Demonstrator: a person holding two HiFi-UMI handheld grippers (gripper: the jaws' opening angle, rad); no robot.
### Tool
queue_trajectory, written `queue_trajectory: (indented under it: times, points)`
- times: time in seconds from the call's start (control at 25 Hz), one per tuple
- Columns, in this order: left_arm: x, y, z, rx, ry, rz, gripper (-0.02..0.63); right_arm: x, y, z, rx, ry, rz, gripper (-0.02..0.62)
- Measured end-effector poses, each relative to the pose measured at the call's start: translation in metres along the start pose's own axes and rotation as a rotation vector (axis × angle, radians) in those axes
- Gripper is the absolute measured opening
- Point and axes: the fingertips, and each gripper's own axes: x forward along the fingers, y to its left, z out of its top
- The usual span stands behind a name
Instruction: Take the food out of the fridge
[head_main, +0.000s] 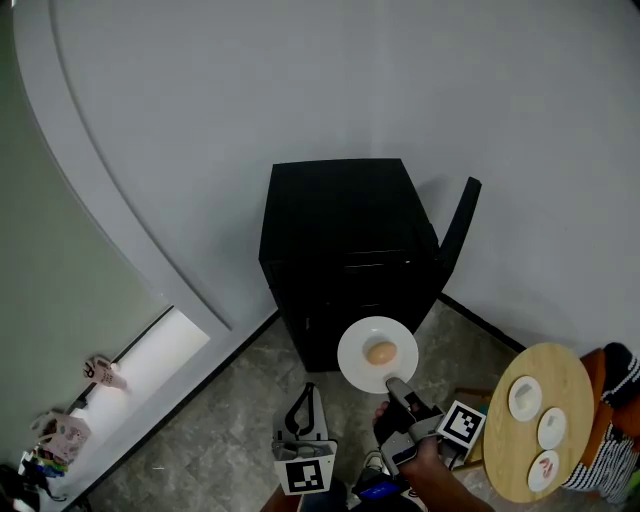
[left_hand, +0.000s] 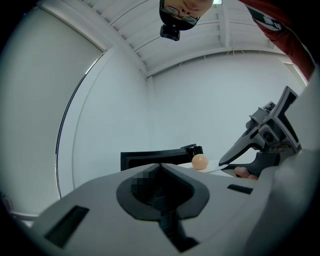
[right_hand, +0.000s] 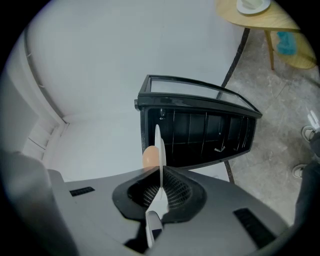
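So at this point we had the white plate (head_main: 358, 340) out in front of the black mini fridge (head_main: 340, 230), with what looked like a brown egg (head_main: 380, 352) sitting near its middle. Our right claw (head_main: 393, 383) was pinched onto the plate's near rim. In the right gripper view the plate ran edge-on straight into the closed jaws. The left claw (head_main: 307, 392) hung lower and to the left over the floor, jaws together with nothing between them.

The fridge door (head_main: 460, 225) stood open to the right. The inside looked dark, and we couldn't tell whether anything was left on the shelves. We'd call this the carry step: food out, not yet set down.

The round wooden worktop (head_main: 572, 375) was off to our right, well apart from the plate, with three small white dishes (head_main: 525, 397) on it. Next move, we figured, was swinging right while keeping the plate level — only one rim was gripped, and a loose egg rolls easily — then landing it on the bare wood beside those dishes.
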Motion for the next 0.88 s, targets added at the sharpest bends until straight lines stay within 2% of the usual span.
queue_trajectory:
  times: [0.88]
  points:
    - [-0.005, 0.000, 0.026, 0.000, 0.026, -0.003, 0.014, -0.022, 0.019, -0.015, -0.012, 0.022, 0.031, 0.034]
